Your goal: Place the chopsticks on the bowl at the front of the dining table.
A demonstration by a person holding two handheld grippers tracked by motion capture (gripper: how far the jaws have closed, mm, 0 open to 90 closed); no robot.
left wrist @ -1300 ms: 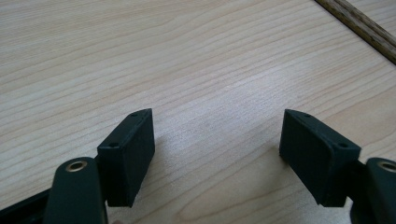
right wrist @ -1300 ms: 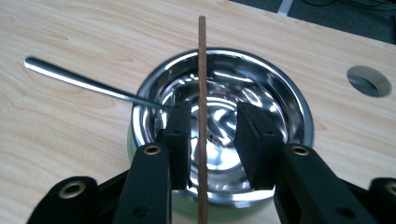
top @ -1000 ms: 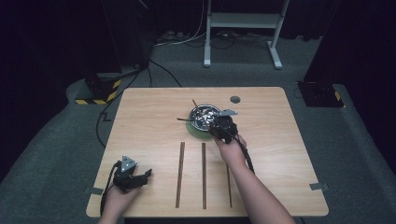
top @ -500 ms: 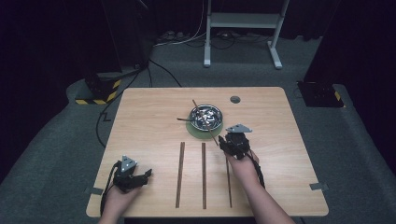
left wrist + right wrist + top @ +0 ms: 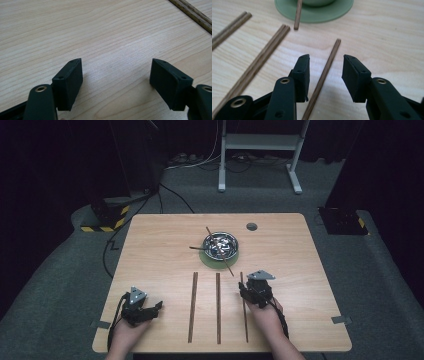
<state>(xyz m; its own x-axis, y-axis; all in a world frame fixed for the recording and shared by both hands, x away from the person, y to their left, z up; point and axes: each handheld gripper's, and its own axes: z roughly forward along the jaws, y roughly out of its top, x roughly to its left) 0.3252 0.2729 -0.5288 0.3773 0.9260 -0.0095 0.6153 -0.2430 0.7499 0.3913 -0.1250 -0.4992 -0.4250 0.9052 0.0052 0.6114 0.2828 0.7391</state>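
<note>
Pale wood table (image 5: 150,250), dark room, grey carpet (image 5: 60,285). Right gripper (image 5: 325,72) jaws spread astride a chopstick (image 5: 324,72) near the green saucer (image 5: 342,12); left gripper (image 5: 116,80) spread, bare.

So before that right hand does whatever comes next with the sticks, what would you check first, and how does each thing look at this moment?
1. Right gripper jaws open: ok, a gap shows between them.
2. Single chopstick lies flat on the table between those jaws, untouched: ok.
3. Two chopstick pairs lie straight, apart from each other: ok.
4. Bowl sits on its green saucer with chopsticks still in it: ok.
5. Left gripper open, nothing between its jaws: ok.
6. Whether the single chopstick lines up evenly with the pairs: cannot tell.
</note>
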